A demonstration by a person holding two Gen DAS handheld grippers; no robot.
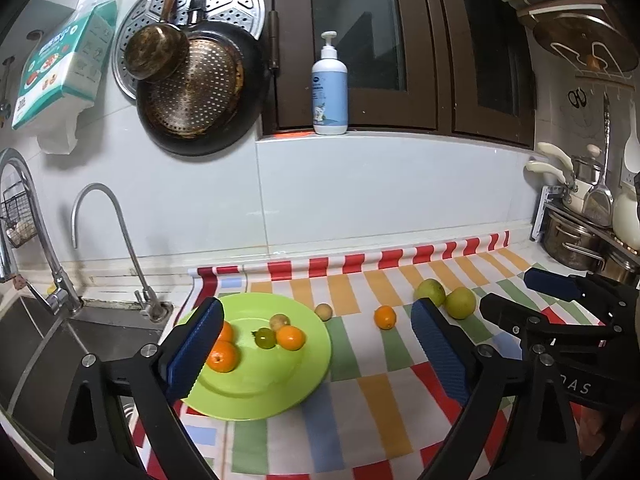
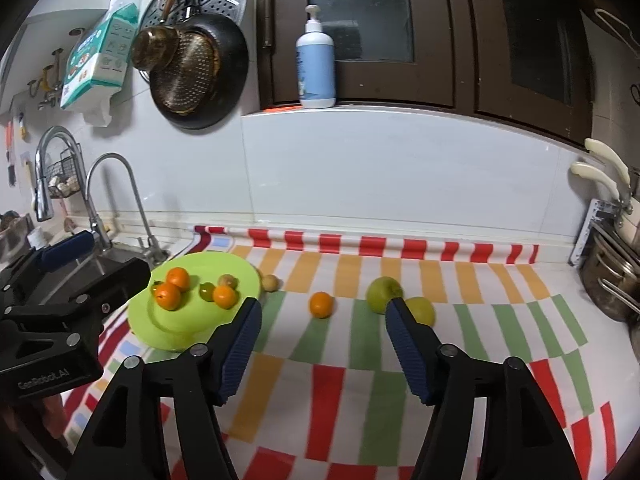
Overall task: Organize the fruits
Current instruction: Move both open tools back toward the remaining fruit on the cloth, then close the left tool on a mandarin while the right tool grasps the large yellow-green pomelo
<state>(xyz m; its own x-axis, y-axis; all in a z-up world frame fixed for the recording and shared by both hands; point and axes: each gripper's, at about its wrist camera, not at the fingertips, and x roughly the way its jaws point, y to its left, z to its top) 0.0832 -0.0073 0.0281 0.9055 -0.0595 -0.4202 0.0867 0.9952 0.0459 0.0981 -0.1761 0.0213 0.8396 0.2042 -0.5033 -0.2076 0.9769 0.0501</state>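
Both grippers, left gripper [image 1: 316,344] and right gripper [image 2: 322,344], hover with jaws apart, empty. Left to right from the round lime-green plastic plate [image 2: 176,332]: oranges partly hidden behind a pad, one loose orange [image 2: 321,304], two yellow-green apples [image 2: 384,294], one partly hidden.

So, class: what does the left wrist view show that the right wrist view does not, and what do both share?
Only the left wrist view shows the scissors and wooden lid on the right wall. Only the right wrist view shows the wall hooks far left. Both share the green plate holding five fruits, the lone orange on the striped cloth, and both green apples.
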